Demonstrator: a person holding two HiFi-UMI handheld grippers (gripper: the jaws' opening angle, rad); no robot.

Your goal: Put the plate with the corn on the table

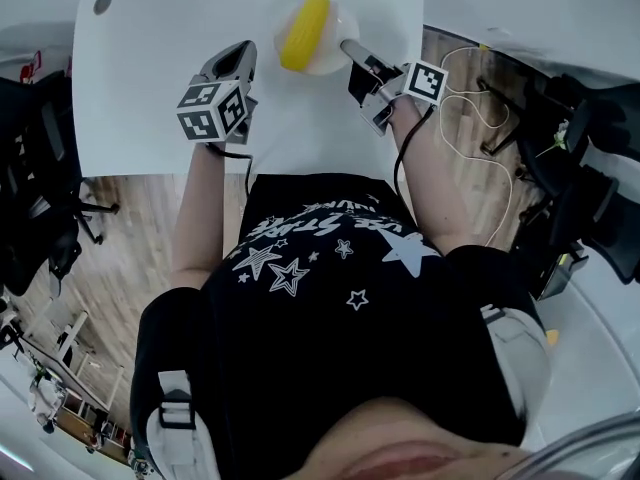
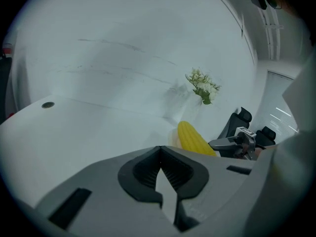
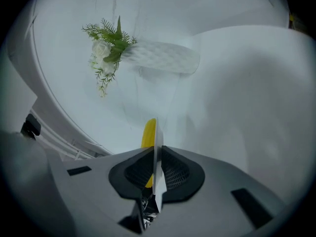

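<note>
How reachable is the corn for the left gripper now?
Probably yes: the left gripper, shut and empty, sits beside the plate with only bare table before the corn; the right gripper pinches the opposite rim.

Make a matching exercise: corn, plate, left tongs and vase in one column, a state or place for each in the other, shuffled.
Things:
1 corn
2 plate
3 left tongs
4 vase

States:
A shut, nothing in them
B pinched at its rim by the right tongs
C holds green and white flowers
D lies on the plate

Pairs: 1-D, 2-B, 3-A, 4-C
</note>
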